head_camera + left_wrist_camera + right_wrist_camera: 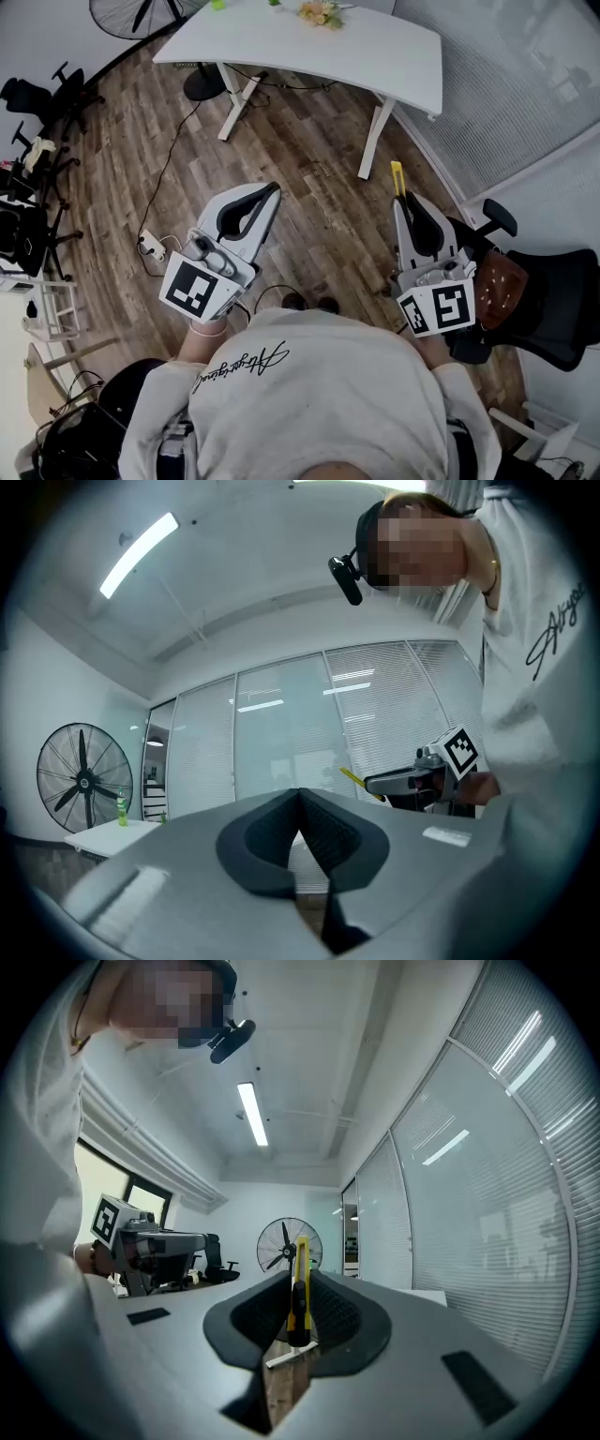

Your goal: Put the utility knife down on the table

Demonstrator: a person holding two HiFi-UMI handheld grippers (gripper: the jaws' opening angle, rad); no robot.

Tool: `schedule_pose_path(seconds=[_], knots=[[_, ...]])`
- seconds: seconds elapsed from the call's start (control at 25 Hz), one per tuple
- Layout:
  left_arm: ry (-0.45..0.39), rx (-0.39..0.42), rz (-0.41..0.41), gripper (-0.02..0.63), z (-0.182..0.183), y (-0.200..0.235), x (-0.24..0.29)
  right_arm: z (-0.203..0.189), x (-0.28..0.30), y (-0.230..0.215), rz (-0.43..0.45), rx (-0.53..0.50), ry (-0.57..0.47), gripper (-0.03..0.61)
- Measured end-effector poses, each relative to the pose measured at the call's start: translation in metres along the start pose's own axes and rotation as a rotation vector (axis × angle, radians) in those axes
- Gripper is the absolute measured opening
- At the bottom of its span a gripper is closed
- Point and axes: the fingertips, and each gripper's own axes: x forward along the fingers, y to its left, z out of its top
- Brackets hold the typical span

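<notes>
A yellow and black utility knife [298, 1290] stands clamped upright between the pads of my right gripper [298, 1274]. In the head view its yellow end [397, 177] pokes out past the right gripper [405, 199], which hangs over the wooden floor beside the white table [375, 56]. My left gripper [274, 187] is held level at the left, its jaws shut with nothing between them. The left gripper view shows its pads [323, 832] meeting at the tips, and the right gripper with the knife [357, 782] off to the right.
A white desk on white legs stands ahead, with yellow flowers [319, 12] on its far edge. A black floor fan [131, 14] is at the far left, office chairs [28, 98] along the left wall, a black chair [544, 291] close on my right. A power strip [150, 246] lies on the floor.
</notes>
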Motion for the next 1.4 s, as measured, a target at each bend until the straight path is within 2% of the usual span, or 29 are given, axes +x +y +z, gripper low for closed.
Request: schedule_pose_path(seconds=[0.52, 0.96, 1.16, 1.4], knots=[[0.013, -0.022, -0.007, 0.000, -0.010, 0.021, -0.028, -0.010, 0.018, 0.037, 0.011, -0.010, 0.027, 0.063], [0.016, -0.024, -0.079, 0.000, -0.021, 0.039, -0.052, -0.013, 0.018, 0.056, -0.087, -0.058, 0.024, 0.063], [0.032, -0.030, -0.093, 0.000, -0.029, 0.044, -0.051, -0.010, 0.022, 0.064, -0.075, -0.074, 0.016, 0.063], [0.026, -0.024, -0.062, 0.000, -0.032, 0.056, -0.035, -0.017, 0.043, 0.055, -0.042, -0.074, 0.013, 0.063]])
